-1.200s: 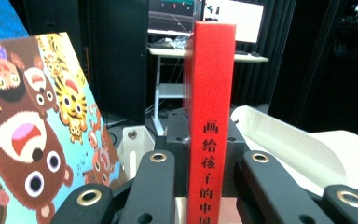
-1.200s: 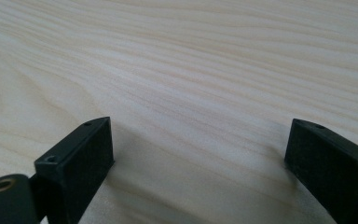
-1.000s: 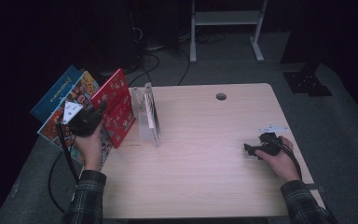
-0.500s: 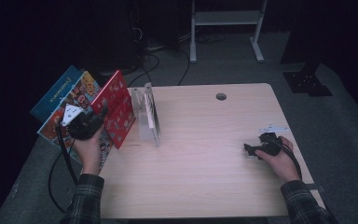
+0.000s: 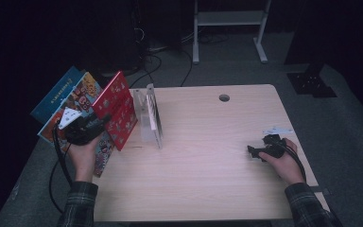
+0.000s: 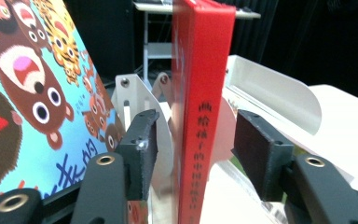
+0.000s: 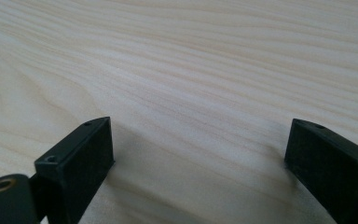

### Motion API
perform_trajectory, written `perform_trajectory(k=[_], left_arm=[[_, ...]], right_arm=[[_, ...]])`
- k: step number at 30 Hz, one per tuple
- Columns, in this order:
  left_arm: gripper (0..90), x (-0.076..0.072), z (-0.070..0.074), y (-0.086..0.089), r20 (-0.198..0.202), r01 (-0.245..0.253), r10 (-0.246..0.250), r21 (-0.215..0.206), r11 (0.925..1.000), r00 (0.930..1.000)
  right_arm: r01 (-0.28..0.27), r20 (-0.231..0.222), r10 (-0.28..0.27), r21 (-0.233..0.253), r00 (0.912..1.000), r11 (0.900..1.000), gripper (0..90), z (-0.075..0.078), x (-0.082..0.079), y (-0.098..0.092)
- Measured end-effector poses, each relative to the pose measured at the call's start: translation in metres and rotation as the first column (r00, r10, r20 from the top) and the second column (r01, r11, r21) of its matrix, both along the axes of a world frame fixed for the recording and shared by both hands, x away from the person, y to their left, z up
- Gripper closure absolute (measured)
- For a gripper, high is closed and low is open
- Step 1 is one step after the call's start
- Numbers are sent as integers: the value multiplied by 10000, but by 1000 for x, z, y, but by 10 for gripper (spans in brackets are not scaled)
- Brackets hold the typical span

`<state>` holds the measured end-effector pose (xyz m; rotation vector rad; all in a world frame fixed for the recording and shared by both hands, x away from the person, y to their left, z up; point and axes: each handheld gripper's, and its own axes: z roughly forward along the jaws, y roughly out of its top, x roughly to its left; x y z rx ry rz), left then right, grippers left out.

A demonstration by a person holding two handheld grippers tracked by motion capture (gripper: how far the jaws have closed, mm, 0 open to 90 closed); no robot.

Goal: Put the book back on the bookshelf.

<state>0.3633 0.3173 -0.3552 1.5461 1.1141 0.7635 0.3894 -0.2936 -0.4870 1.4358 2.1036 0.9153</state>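
Note:
A red book [image 5: 118,108] stands tilted at the table's left edge, leaning against a picture book with cartoon animals [image 5: 82,97]. My left gripper [image 5: 89,127] is held at the red book's near edge. In the left gripper view its jaws straddle the red spine [image 6: 200,107] with a small gap on each side, so the left gripper [image 6: 196,140] is open. My right gripper [image 5: 261,151] rests low on the table near the right edge. Its jaws are spread wide over bare wood, so the right gripper [image 7: 200,149] is open.
A white metal book stand [image 5: 151,118] sits upright just right of the red book, its curved plates [image 6: 279,93] behind the spine. A blue book [image 5: 56,92] leans outermost at the left. A small white paper [image 5: 276,130] lies by the right hand. A cable hole [image 5: 224,98] sits at the back.
My left hand and gripper have drifted slightly toward the table's near side beside the red book. The right gripper has stayed still.

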Motion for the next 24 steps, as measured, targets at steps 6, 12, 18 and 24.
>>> perform_trajectory(k=[6, 12, 18, 24], left_arm=[[431, -8, 4, 0, -279, 151, -148, 103, 9998, 9995], [382, -20, 6, -1, -335, 198, -191, 193, 9996, 9993], [338, -32, 8, -3, -351, 291, -280, 330, 9990, 9990], [305, -46, 10, -6, -328, 345, -336, 285, 9990, 9989]], right_arm=[[7, 0, -7, 3, 10000, 10000, 69, 0, 0, 0], [12, 1, -12, 1, 10000, 10000, 69, 0, 0, 0], [15, 0, -15, 5, 10000, 10000, 69, 0, 0, 0], [15, 2, -15, 4, 10000, 10000, 69, 0, 0, 0]])
